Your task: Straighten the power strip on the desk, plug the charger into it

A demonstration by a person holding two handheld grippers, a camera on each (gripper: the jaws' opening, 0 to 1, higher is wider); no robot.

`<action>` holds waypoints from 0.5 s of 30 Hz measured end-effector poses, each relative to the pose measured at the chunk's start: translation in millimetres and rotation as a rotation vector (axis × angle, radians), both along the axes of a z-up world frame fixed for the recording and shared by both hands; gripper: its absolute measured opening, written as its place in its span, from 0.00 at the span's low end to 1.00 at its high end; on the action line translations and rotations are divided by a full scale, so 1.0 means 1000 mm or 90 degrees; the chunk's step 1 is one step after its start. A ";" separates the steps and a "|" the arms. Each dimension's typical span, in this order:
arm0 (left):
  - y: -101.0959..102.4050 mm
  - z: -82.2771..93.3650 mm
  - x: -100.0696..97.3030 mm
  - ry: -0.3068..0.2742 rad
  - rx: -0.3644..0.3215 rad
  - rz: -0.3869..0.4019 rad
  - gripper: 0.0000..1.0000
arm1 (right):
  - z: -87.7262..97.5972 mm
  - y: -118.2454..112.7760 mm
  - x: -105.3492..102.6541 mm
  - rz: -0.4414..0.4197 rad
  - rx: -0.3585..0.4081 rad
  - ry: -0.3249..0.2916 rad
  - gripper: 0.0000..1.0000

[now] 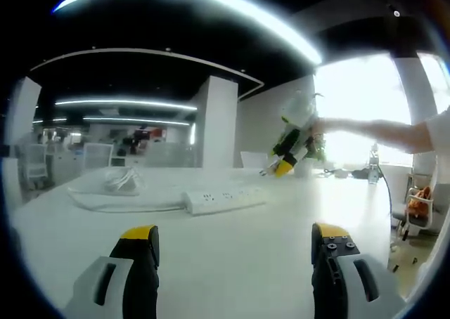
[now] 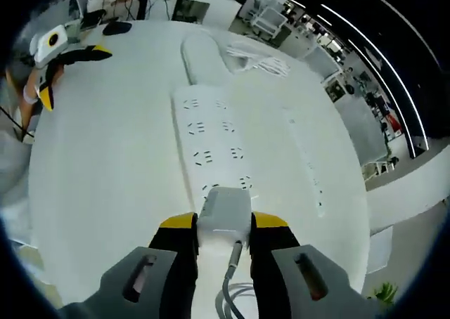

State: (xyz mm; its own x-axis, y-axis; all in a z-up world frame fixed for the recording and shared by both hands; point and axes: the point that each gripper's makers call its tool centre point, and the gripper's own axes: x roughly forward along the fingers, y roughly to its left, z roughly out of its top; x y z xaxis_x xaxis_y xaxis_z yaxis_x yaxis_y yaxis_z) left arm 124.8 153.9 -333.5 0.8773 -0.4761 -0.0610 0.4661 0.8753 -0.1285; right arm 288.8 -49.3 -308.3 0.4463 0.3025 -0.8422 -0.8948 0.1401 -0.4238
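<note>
Now plugging: right tool (image 2: 223, 229) clamped on charger (image 2: 225, 217) over power strip (image 2: 211, 147) mid-counter (image 2: 105, 171); left tool (image 1: 235, 238) apart, idle. Next: press straight into socket.

White power strip (image 2: 211, 140) with dark socket slots lay on a white desk (image 2: 105, 171). White charger (image 2: 225, 217) had a grey cable (image 2: 228, 291). Right gripper (image 2: 223, 228) and left gripper (image 1: 235, 238) were black and grey with yellow tips.

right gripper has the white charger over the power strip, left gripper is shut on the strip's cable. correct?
Not quite. The left gripper is open and holds nothing, as the left gripper view shows. The right gripper does hold the white charger over the power strip.
</note>
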 end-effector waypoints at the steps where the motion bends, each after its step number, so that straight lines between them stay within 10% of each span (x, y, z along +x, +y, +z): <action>1: 0.000 0.000 0.000 0.000 0.001 -0.001 0.92 | -0.001 0.000 -0.001 0.006 -0.017 0.007 0.26; 15: -0.004 -0.003 -0.001 0.010 0.015 -0.012 0.92 | -0.012 0.012 0.000 0.082 -0.160 0.066 0.26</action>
